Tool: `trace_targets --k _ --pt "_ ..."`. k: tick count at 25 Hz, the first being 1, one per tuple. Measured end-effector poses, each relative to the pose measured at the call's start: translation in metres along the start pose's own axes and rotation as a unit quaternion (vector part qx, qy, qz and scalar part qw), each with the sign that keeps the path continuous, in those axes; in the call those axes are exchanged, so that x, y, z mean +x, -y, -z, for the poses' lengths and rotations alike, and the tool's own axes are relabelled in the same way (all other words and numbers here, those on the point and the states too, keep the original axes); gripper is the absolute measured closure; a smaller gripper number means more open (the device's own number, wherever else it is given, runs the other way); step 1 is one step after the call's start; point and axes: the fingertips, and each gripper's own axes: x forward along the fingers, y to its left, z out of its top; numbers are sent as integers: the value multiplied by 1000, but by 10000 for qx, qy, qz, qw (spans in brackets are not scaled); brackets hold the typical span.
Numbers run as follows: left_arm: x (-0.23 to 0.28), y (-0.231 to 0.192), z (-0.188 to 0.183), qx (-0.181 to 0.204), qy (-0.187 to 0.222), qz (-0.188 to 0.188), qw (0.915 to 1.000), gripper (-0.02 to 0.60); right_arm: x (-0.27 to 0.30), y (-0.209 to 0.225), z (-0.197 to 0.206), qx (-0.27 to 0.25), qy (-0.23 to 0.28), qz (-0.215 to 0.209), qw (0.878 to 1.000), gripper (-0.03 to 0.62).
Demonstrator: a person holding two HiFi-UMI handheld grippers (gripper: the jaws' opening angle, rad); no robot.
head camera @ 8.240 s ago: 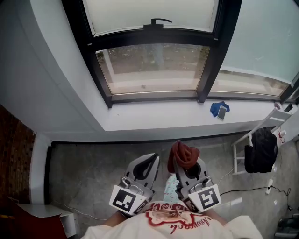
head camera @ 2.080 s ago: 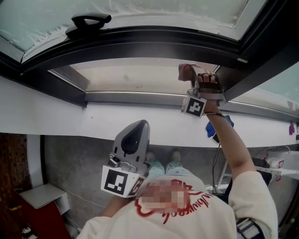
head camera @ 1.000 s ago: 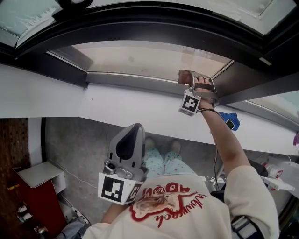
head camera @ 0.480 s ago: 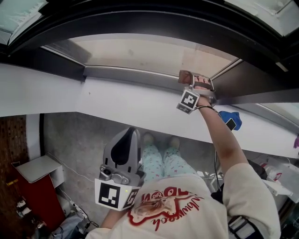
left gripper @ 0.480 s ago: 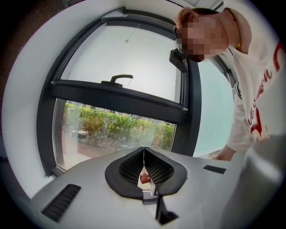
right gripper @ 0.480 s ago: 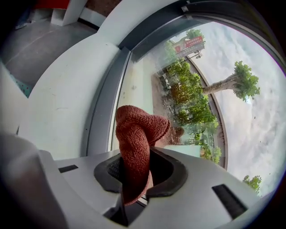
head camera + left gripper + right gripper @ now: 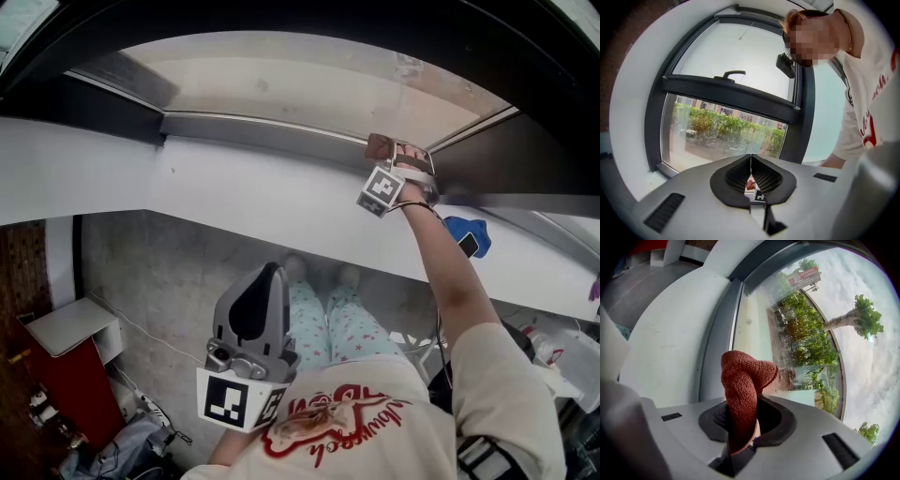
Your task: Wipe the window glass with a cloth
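A rust-red knitted cloth [image 7: 740, 380] is clamped in my right gripper [image 7: 743, 414] and bulges out past its tips. In the head view this right gripper [image 7: 392, 159] reaches up at arm's length, and the cloth [image 7: 379, 144] presses on the lower right corner of the window glass [image 7: 309, 84], just above the grey bottom rail [image 7: 262, 127]. The glass [image 7: 801, 329] shows trees and ground outside. My left gripper [image 7: 266, 279] hangs low in front of the person's body. In its own view the left gripper [image 7: 751, 160] is shut with nothing in it and points at the window.
A wide white sill [image 7: 234, 202] runs under the window. A blue cloth with a phone [image 7: 467, 236] lies on the sill to the right. Black frame bars and a handle [image 7: 729, 74] cross the window. A red box [image 7: 56, 370] and clutter stand on the floor at left.
The right gripper with the cloth has slid down the glass from near the upper frame to the bottom right corner. The left gripper has stayed low and shut.
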Motion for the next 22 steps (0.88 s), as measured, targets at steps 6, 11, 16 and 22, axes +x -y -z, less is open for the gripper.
trace_targets --k 6,11,16,22 --pt "-8 -13 23 -212 -156 -192 9995 560 22 -18 4 -138 -167 -92 9997 502" --pt "-6 -22 35 -340 -169 -281 9989 560 41 -40 9 -344 -267 -232 9988 502" --pt "-2 -31 46 -388 -270 -261 9985 560 63 -59 16 -279 -477 -395 9977 502" --pt "7 -41 49 -375 -329 -251 9984 560 79 -72 20 -166 -652 -526 9963 502"
